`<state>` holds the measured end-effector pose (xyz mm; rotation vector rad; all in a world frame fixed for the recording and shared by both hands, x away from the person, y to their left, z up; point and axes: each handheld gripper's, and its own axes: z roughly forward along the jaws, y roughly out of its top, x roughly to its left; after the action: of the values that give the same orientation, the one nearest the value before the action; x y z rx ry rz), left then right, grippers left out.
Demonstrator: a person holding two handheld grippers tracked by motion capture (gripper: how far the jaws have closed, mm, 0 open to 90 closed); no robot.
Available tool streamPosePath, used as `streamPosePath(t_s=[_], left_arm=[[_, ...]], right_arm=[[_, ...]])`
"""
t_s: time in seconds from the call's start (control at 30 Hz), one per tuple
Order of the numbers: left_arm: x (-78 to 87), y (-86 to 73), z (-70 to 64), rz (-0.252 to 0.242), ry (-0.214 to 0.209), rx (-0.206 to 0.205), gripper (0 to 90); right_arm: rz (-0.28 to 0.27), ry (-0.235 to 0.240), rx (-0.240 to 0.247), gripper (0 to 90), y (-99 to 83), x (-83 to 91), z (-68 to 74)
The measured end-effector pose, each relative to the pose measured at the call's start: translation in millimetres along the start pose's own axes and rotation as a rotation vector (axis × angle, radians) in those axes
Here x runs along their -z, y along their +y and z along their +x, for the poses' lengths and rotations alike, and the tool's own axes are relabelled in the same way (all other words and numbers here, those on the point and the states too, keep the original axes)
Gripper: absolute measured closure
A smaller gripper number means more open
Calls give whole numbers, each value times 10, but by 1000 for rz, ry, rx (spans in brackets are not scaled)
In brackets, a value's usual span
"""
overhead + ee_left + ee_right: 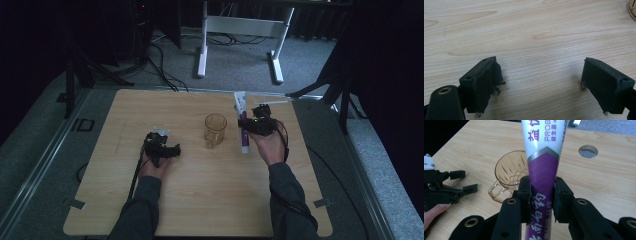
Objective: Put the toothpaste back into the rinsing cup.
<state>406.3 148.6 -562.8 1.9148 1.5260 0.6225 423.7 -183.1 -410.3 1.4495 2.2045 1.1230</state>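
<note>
While the right hand-held gripper pinches the toothpaste tube around its purple lower half, we judge the step is carrying it to the amber glass mug at its 11 o'clock: keep the tube in line and lower it slowly. Tube: white above, purple below, printed lettering. Left hand-held gripper rests spread over bare counter.

Sleeves: dark grey, long, reaching to both wrists.
Left gripper: black jaws, frayed dark pads, brass-ringed screw hole.
Right gripper: black, brass-ringed holes; green light on top.
Cables: black, trailing.
</note>
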Motion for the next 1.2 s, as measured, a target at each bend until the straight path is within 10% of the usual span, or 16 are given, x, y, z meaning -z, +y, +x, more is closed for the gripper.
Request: streamPosePath(t_s=[1.2], left_arm=[[0,0,0,-1,1,0,138]], right_arm=[[-127,89,-117,716,205,-93,-190]])
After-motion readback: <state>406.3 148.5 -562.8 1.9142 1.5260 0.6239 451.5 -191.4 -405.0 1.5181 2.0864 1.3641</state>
